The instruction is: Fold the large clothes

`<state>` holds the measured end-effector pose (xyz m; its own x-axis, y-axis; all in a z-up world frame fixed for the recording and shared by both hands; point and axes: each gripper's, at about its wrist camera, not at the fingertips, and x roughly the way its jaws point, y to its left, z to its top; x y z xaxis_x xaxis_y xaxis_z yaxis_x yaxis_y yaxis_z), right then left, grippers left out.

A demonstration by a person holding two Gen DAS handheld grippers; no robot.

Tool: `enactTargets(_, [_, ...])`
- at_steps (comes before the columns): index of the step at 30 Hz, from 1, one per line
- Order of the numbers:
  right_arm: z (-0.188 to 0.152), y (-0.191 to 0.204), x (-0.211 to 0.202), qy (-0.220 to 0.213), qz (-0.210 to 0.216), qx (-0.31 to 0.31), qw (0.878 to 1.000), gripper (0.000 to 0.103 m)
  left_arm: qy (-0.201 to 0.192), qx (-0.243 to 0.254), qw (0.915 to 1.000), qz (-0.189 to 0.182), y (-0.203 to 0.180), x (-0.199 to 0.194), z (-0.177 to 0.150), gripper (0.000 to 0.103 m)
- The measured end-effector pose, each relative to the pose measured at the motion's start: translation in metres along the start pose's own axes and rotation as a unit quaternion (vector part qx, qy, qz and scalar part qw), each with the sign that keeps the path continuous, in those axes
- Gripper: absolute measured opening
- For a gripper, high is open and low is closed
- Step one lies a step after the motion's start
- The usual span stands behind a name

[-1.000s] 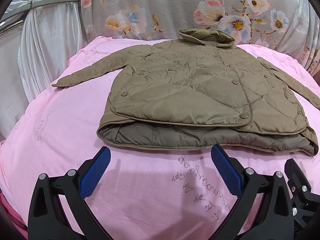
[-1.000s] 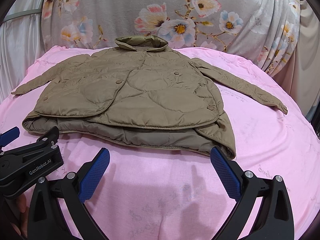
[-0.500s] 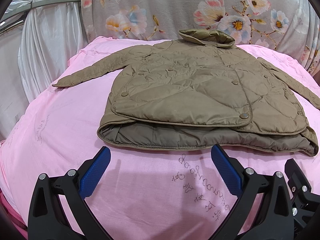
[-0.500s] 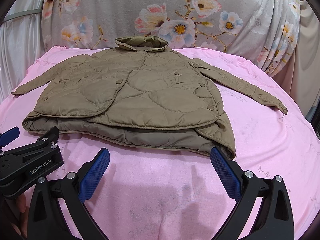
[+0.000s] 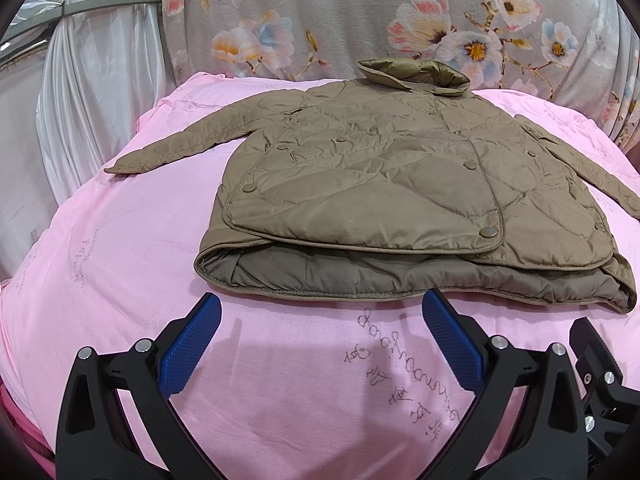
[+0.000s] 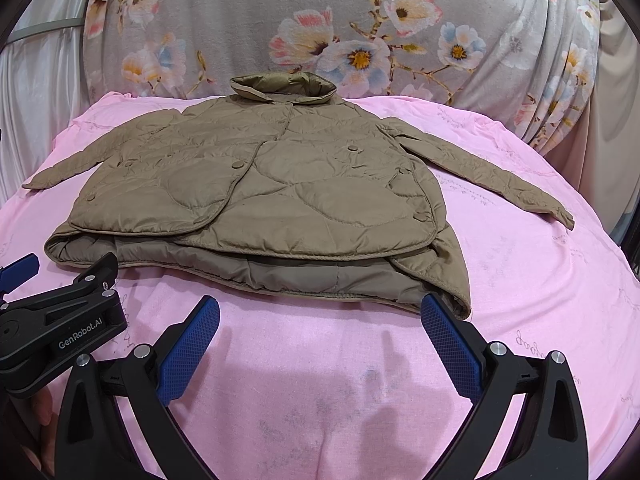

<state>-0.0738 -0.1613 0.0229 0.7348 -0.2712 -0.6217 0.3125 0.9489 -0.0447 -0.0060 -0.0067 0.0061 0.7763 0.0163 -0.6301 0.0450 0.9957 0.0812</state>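
Observation:
An olive quilted jacket [image 5: 380, 184] lies front up on a pink sheet, collar at the far side, both sleeves spread outward, hem nearest me. It also shows in the right wrist view [image 6: 272, 196]. My left gripper [image 5: 320, 316] is open and empty, hovering just short of the hem. My right gripper [image 6: 320, 316] is open and empty, just short of the hem's right part. The left gripper's body [image 6: 60, 320] shows at the left of the right wrist view.
The pink sheet [image 5: 100, 280] covers a bed or table, with handwriting near the front. A grey floral cloth [image 6: 360, 32] hangs behind. White curtains [image 5: 72, 80] hang at the left. The surface drops away at both sides.

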Motion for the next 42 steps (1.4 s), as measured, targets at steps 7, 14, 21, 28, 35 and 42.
enactTargets(7, [0.000, 0.001, -0.001, 0.000, 0.000, 0.000, 1.000, 0.098, 0.000, 0.000, 1.0000, 0.000, 0.000, 0.000, 0.000, 0.098])
enactTargets(14, [0.000, 0.001, 0.000, 0.000, 0.000, 0.000, 1.000, 0.098, -0.001, 0.000, 1.0000, 0.000, 0.000, 0.000, 0.000, 0.098])
enactTargets(21, [0.000, 0.001, 0.000, 0.000, -0.001, 0.000, 1.000, 0.098, -0.001, 0.000, 1.0000, 0.000, 0.000, 0.000, 0.000, 0.098])
enactTargets(28, [-0.001, 0.001, 0.000, 0.000, -0.001, 0.000, 1.000, 0.098, -0.001, 0.000, 1.0000, 0.000, 0.000, 0.000, 0.000, 0.098])
enactTargets(35, [0.008, -0.017, 0.006, 0.022, 0.029, 0.029, 0.999, 0.098, 0.010, -0.015, 0.9997, -0.019, 0.007, 0.002, 0.003, 0.098])
enactTargets(42, [0.045, -0.101, 0.021, 0.003, -0.023, 0.070, 0.997, 0.098, 0.003, -0.019, 0.9980, -0.061, 0.029, -0.006, 0.018, 0.098])
